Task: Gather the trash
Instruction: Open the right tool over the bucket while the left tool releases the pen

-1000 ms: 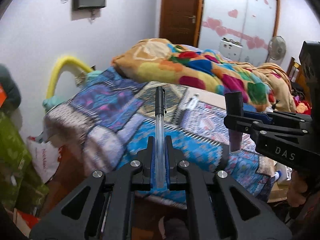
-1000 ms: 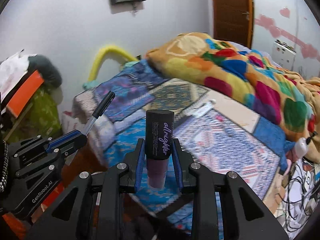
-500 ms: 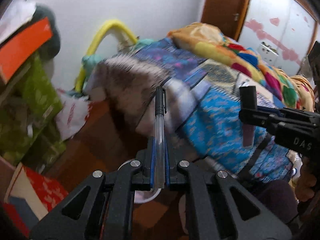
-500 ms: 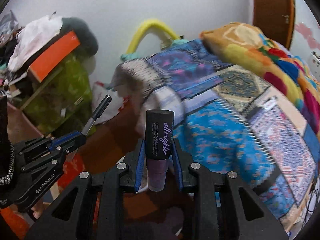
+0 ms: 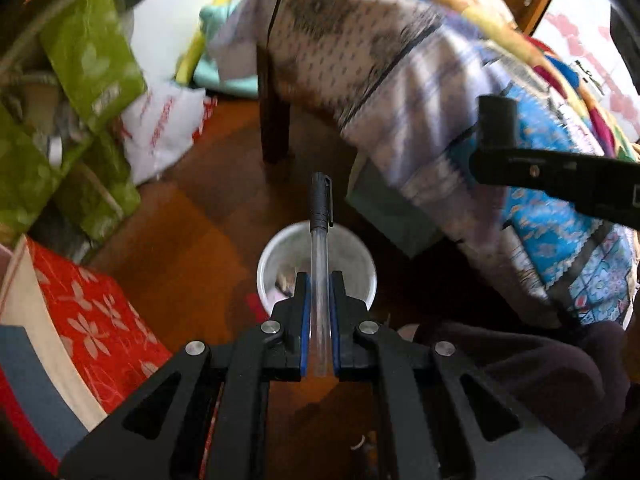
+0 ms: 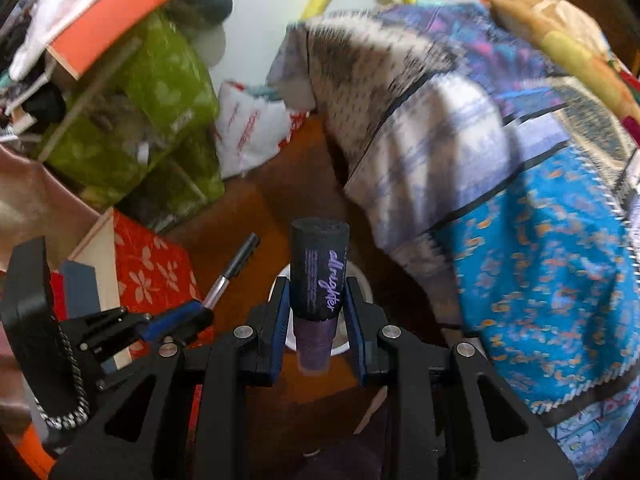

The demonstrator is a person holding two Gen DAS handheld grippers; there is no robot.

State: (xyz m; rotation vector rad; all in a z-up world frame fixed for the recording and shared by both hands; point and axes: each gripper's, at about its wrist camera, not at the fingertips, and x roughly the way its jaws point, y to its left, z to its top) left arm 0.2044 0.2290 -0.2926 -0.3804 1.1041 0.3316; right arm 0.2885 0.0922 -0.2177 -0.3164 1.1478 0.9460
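Observation:
My left gripper (image 5: 319,280) is shut on a clear pen (image 5: 320,248) with a black cap, which points forward over a white round bin (image 5: 272,256) standing on the brown floor. In the right wrist view my right gripper (image 6: 316,284) is shut on a dark purple bottle (image 6: 318,272) with violet lettering. The white bin (image 6: 362,276) shows just behind the bottle, mostly hidden by it. The left gripper (image 6: 188,320) with the pen (image 6: 234,270) appears at the lower left of that view. The right gripper's arm (image 5: 552,176) crosses the upper right of the left wrist view.
A bed with a patterned blue and grey cover (image 6: 500,184) overhangs on the right, and a dark bed leg (image 5: 272,112) stands behind the bin. Green bags (image 5: 80,92), a white plastic bag (image 5: 164,132) and a red flowered box (image 5: 96,320) crowd the left.
Both grippers have swung down and left from over the bed to the floor beside it. The white bin has come into view under them. Pen and bottle stay gripped.

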